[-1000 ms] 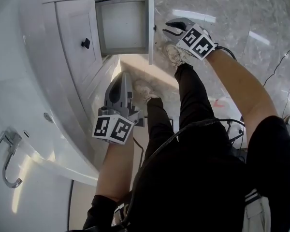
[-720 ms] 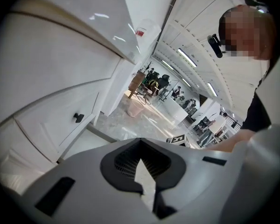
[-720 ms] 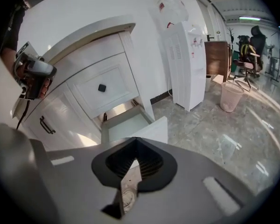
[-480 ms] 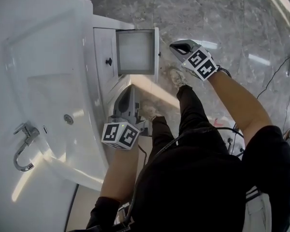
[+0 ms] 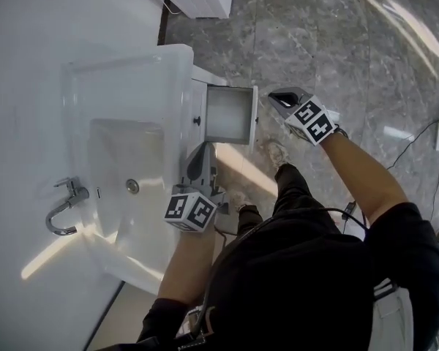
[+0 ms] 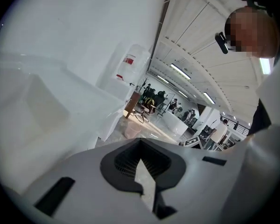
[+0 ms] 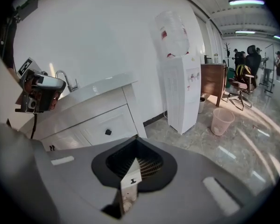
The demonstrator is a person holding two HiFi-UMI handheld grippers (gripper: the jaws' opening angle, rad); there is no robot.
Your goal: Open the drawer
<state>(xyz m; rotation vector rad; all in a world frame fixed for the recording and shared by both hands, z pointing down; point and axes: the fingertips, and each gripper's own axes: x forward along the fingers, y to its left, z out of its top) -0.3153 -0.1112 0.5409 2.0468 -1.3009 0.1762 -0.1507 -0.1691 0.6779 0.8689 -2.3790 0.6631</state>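
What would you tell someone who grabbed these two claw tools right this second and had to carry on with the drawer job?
Left claw: shut, holding nothing, raised beside the sink, near the cabinet front.
Right claw: shut, holding nothing, in the air over the floor just right of the drawer front, touching nothing.
Drawer: pulled out from the cabinet under the sink.
Done: the drawer is open.
Left: nothing visible; neither claw touches it.

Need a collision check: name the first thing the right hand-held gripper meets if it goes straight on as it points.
Probably the white drawer front, near its right edge. Depth is unclear, so the right hand-held gripper could slip past onto the marble floor.
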